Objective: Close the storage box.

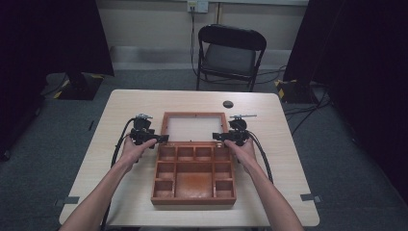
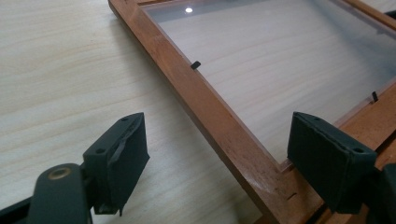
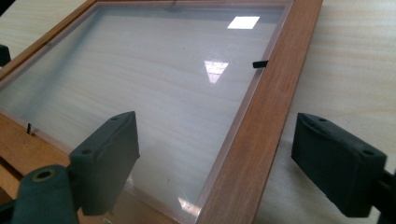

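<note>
Lid [image 1: 194, 128] of the wooden compartment box [image 1: 194, 179] lies flat open toward the bench's far edge; left claw [image 1: 162, 138] and right claw [image 1: 217, 136], both spread, straddle its side rails near the hinge, pinching nothing.

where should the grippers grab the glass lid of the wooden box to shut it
Grip the lid by its wooden side rails, not the glass pane. It lies open and flat on the table, hinged to the box. Each gripper comes from its own outer side: the left gripper straddles the left rail, the right gripper the right rail, jaws open. The rails are narrow enough to pinch.
</note>
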Available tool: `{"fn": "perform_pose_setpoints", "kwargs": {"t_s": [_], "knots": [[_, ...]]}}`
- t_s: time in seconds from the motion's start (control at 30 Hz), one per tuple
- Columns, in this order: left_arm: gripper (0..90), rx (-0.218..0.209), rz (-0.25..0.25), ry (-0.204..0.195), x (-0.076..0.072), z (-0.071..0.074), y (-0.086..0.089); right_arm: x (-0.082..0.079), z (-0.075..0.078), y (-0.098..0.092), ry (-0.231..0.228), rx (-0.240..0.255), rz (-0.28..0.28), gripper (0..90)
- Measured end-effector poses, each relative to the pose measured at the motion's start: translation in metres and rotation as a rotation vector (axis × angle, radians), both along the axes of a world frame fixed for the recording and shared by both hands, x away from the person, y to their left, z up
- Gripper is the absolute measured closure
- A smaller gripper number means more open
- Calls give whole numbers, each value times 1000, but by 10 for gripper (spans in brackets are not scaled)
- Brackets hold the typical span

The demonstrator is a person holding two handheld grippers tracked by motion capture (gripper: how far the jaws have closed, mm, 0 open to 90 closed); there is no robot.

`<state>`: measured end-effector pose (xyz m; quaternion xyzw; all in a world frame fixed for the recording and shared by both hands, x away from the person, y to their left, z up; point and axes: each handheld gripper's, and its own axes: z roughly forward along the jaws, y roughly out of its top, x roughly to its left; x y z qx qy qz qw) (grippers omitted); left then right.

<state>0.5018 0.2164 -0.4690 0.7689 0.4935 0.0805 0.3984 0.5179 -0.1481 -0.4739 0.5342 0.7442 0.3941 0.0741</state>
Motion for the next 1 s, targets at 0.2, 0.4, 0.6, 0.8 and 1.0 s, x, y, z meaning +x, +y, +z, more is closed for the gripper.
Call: {"fn": "perform_pose_setpoints", "kwargs": {"t_s": [0.2,0.4,0.6,0.8,1.0], "knots": [[168,-24,-7,23,3,-3,-6,2,-7,3,12,55,0,114],[146,-42,-10,57,7,-5,-7,7,-12,0,89,137,5,109],[141,-62,-15,84,11,-6,-6,6,-12,0,72,135,37,129],[142,-71,-29,75,11,-8,-10,6,-12,0,67,131,38,131],[142,-64,-28,72,11,-7,-13,5,-10,1,55,121,35,132]]}}
